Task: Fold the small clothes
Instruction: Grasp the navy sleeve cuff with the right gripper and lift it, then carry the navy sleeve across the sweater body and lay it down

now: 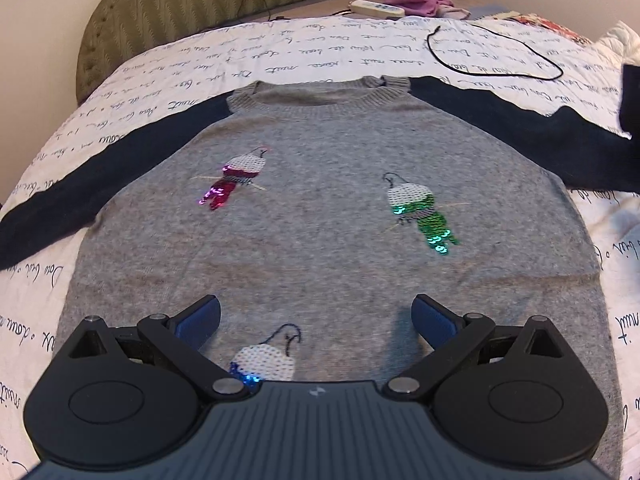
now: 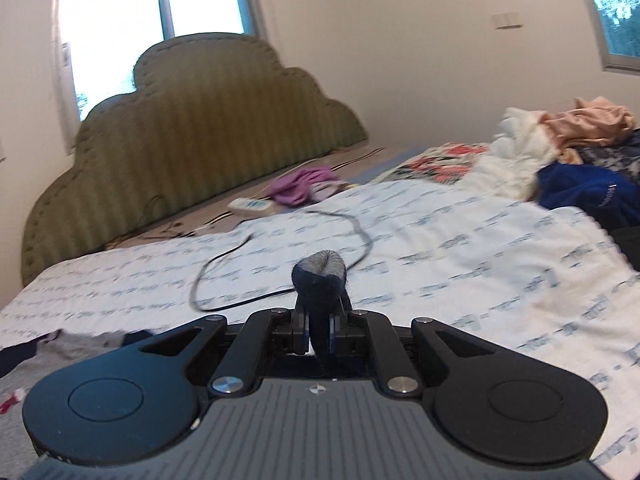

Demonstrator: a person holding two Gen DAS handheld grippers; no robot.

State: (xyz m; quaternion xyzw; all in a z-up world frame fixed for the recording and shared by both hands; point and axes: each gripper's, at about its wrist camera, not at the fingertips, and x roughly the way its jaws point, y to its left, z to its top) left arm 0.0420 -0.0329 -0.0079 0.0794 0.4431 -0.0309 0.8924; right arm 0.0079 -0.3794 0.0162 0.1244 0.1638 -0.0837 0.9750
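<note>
Left wrist view: the left gripper (image 1: 316, 322) hangs over the lower part of the sweater (image 1: 320, 184), its jaws spread wide, blue pads clear of the knit, nothing between them.
Sweater: grey body, navy sleeves, lying flat and face up on the bed sheet (image 1: 280, 48), neckline at the far end.
Sequin figures: a blue one (image 1: 262, 362) just under the left gripper, a green one (image 1: 424, 214) to the right, a pink one (image 1: 234, 178) to the left.
Left sleeve: stretched out flat toward the left edge.
Right sleeve (image 1: 520, 120): runs off to the right edge, where a dark fold rises from the sheet.
Right wrist view: the right gripper (image 2: 320, 336) has its jaws pressed together on the sleeve cuff (image 2: 320, 276), navy with a grey rim, which bulges out past the pads and is lifted clear of the bed.
Behind the sweater: a black cable (image 1: 496, 56) looped on the sheet.
Farther: a white power strip (image 1: 376, 8) and a purple cloth (image 1: 416, 2) near the green headboard (image 2: 180, 128).
Far right: a pile of clothes (image 2: 560, 152); picture blurred there.
</note>
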